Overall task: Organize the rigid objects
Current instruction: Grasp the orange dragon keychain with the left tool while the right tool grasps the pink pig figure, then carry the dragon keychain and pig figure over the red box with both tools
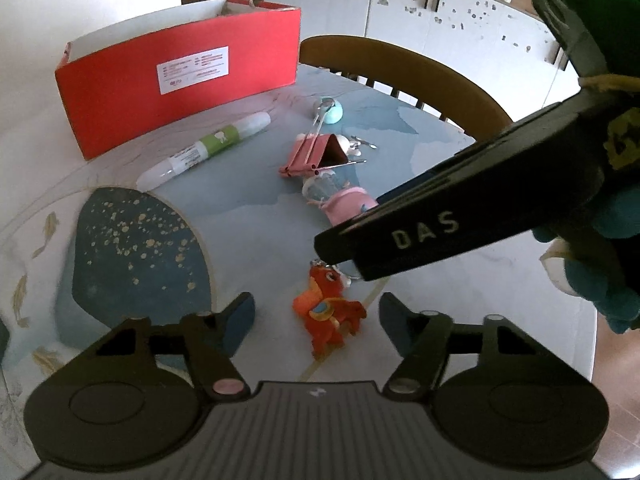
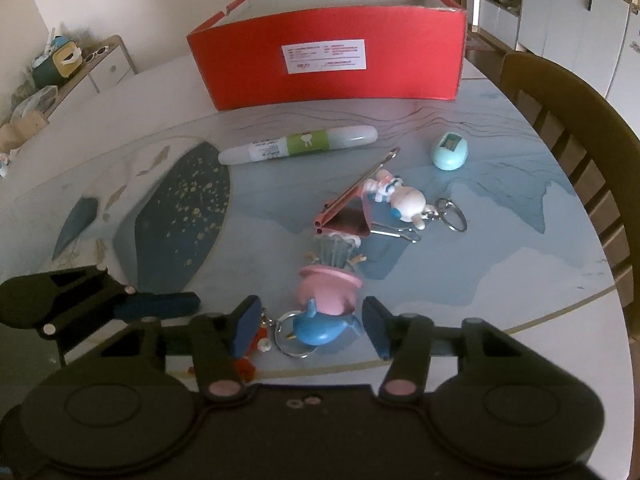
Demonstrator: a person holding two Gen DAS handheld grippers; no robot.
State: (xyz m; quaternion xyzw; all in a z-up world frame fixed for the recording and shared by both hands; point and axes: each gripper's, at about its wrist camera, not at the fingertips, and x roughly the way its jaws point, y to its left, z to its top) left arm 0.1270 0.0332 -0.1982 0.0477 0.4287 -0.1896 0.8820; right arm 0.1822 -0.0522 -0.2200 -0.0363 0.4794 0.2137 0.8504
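Observation:
My left gripper (image 1: 316, 314) is open, low over the table, its fingers either side of an orange toy keychain (image 1: 330, 314). My right gripper (image 2: 310, 326) is open around a blue whale keychain (image 2: 320, 326) lying below a pink toy (image 2: 330, 284). The right gripper's body (image 1: 420, 220) crosses the left wrist view. A red open box (image 2: 328, 56) stands at the back; it also shows in the left wrist view (image 1: 180, 80). A white and green tube (image 2: 298, 145), a pink binder clip (image 2: 348, 216), a white figure keychain (image 2: 404, 200) and a teal egg-shaped object (image 2: 450, 151) lie between.
The table (image 2: 500, 248) has a patterned blue and white top. A wooden chair (image 2: 568, 120) stands at its right edge. White cabinets (image 1: 440, 12) line the far wall. A side shelf (image 2: 80, 64) with clutter stands at the left.

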